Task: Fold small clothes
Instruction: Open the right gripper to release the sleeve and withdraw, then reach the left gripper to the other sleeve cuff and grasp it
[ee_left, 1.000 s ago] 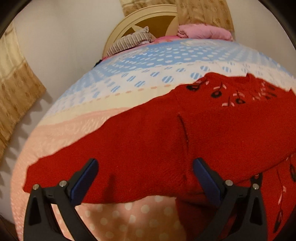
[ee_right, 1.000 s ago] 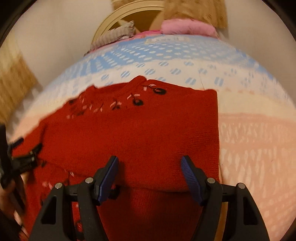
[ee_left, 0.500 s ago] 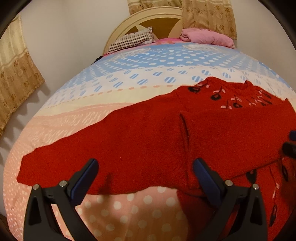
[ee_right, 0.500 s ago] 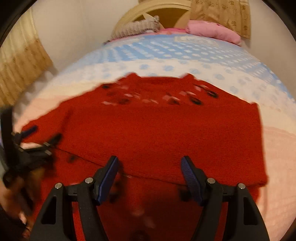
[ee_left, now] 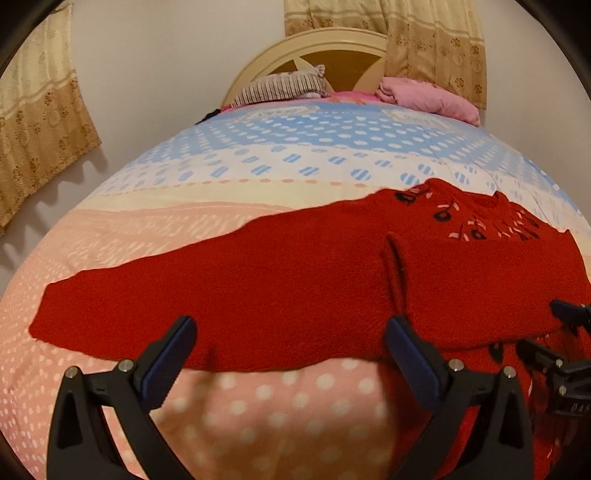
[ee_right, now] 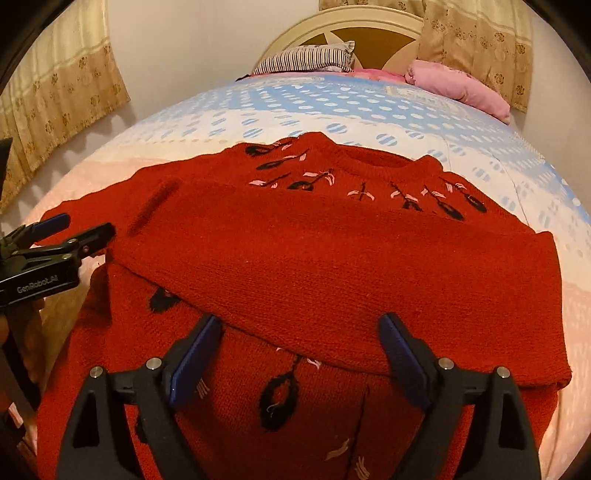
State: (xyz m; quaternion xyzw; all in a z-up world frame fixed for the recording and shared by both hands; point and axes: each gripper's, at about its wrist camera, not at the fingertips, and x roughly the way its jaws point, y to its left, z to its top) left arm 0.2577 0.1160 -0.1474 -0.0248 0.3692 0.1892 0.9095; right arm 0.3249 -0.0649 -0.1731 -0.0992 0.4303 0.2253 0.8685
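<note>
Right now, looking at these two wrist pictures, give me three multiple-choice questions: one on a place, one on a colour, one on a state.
1. Where does the red knitted sweater lie?
A on the dotted bedspread
B on the floor
C on a chair

2. What colour is the pillow near the round headboard, beside the striped one?
A green
B pink
C black

3. How does one sleeve lie?
A hanging off the bed
B rolled in a ball
C folded across the chest

A: bedspread shows all round it.
B: plainly pink.
C: it crosses below the neckline.
</note>
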